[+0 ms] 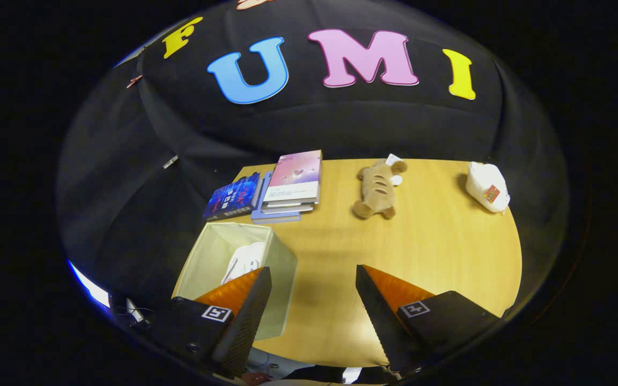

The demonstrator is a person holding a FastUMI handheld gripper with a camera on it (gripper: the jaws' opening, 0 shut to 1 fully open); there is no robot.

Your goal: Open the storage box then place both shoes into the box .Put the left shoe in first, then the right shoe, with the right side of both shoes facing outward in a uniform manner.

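Hand-held gripper [313, 279], fingers spread and empty, above wooden table [438, 252]; translucent open-topped storage box [266, 241] holds one white shoe [244, 262] (second shoe apparently remaining).

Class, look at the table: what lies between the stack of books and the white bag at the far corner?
In the gripper view, a brown plush toy lies between the books and white bag.

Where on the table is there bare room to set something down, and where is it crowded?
The widest bare patch of the table lies ahead of the open gripper, bordered by the storage box, the plush toy and the white bundle. A smaller gap sits between toy and bundle. The corner with the book stack beyond the box, which holds a white shoe, is crowded.
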